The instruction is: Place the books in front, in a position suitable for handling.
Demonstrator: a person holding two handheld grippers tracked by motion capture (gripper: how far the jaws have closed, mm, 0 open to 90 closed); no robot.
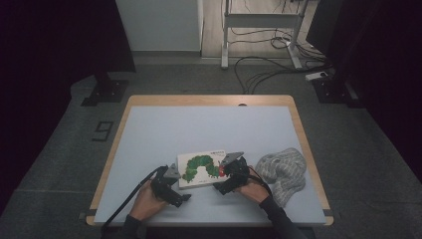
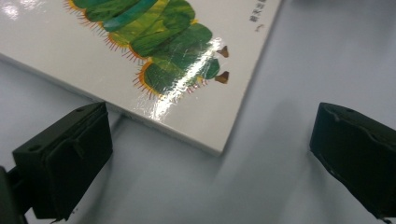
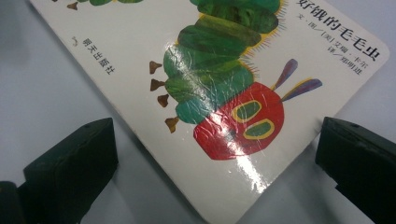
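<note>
Two black claws, left claw [image 1: 171,183] and right claw [image 1: 230,175], flank a glossy white board book with a green caterpillar cover [image 1: 201,168], both wide and empty. It lies flat on the pale grey tabletop [image 1: 199,129]; gripping its near corners likely comes next. A grey knitted cloth [image 1: 283,172] sits rightward.

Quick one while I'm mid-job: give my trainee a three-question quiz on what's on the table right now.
1. True or false: the book lies closed and flat on the table.
2. The grey knitted cloth lies on which side of the book, as the person sits? A) left B) right C) on top of it
3. How do the jaws of the left gripper and the right gripper stand?

Key: 1. True. 2. B. 3. Both open, a book corner between each pair, nothing gripped.
</note>
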